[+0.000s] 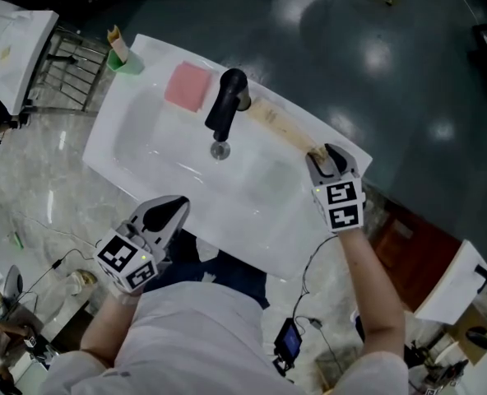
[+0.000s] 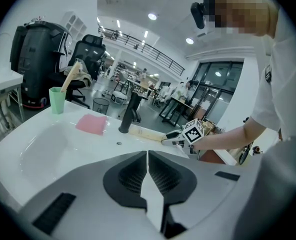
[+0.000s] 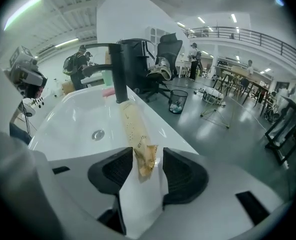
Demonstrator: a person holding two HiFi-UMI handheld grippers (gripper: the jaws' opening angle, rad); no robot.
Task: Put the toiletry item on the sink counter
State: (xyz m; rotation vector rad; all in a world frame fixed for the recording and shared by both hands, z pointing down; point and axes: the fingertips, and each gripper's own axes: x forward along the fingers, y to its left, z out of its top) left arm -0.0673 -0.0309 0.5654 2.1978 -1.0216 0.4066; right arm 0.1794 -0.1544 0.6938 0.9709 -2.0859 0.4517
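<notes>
A long tan paper-wrapped toiletry item (image 1: 280,126) lies flat on the back ledge of the white sink counter (image 1: 252,229), running from the black faucet (image 1: 225,105) toward the right corner. My right gripper (image 1: 326,159) is at the item's near end. In the right gripper view its jaws stand apart with the crumpled end of the item (image 3: 144,159) between them, the pads not pressing it. My left gripper (image 1: 171,212) hovers over the counter's front edge with its jaws together and nothing in them (image 2: 148,171).
A pink bar (image 1: 187,86) lies on the ledge left of the faucet. A green cup (image 1: 124,58) with a tube in it stands at the far left corner. The basin's drain (image 3: 98,134) sits below the spout. Marble floor and cables surround the counter.
</notes>
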